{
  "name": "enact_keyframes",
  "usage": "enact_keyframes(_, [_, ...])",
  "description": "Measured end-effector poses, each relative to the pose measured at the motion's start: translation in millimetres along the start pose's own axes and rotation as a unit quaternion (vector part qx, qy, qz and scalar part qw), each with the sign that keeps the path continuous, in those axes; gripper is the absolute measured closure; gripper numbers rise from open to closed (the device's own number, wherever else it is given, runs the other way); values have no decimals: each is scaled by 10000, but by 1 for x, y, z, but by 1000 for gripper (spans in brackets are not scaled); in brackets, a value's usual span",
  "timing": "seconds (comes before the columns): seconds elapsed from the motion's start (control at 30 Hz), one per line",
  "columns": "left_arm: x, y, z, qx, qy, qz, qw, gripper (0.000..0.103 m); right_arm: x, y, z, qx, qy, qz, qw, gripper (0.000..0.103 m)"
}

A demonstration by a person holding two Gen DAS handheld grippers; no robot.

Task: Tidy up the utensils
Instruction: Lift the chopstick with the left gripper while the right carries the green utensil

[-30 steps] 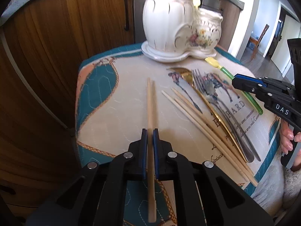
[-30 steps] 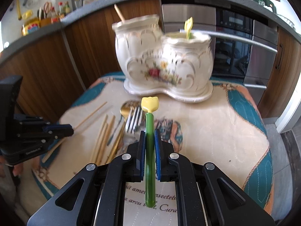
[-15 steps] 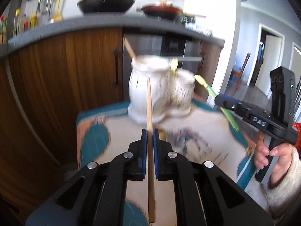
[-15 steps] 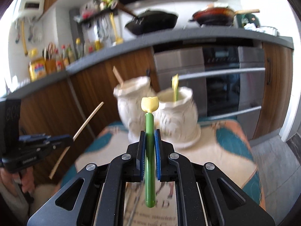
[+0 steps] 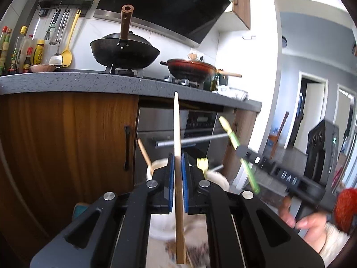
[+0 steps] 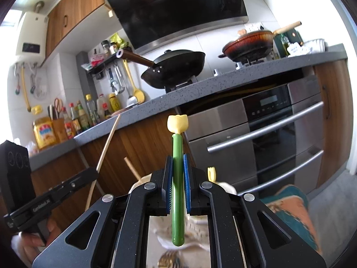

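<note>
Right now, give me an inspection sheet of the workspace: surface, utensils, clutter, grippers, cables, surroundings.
Surface: patterned cloth, mostly hidden.
Job's things: chopstick and green utensil lifted; white holder below already holds a stick and a yellow-tipped piece.
Clutter: gold utensil, blurred.
Grippers: left gripper shut on chopstick; right gripper shut on green utensil.
Cables: nothing seen.
Surroundings: counter, wok, oven.

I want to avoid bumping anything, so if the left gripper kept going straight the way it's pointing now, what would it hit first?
Probably the oven front. The left gripper, shut on a wooden chopstick, points nearly level, above the white ceramic holder just below its fingertips. Depth is unclear, so the holder's rim might be clipped.
</note>
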State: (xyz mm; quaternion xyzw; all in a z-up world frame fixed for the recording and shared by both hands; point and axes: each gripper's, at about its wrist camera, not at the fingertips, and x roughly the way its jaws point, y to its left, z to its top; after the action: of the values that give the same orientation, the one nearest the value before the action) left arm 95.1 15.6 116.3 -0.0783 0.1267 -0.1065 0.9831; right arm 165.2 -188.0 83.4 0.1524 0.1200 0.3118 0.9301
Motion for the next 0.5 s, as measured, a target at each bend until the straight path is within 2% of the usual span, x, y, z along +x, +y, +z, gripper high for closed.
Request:
enact_keyframes(0.2, [37,11,20,-265,-240,-65,9993,97,39,-23,1,484,173,184,9985,93])
enact_keyframes(0.33, [54,14,25,-356,-398,-84,9985,97,51,-31,-3,650,202,271,9973,93])
enact_keyframes(0.5, [75,11,22,-204,-563,45,9982,97,56,-39,-11,753,287,308,9963,93])
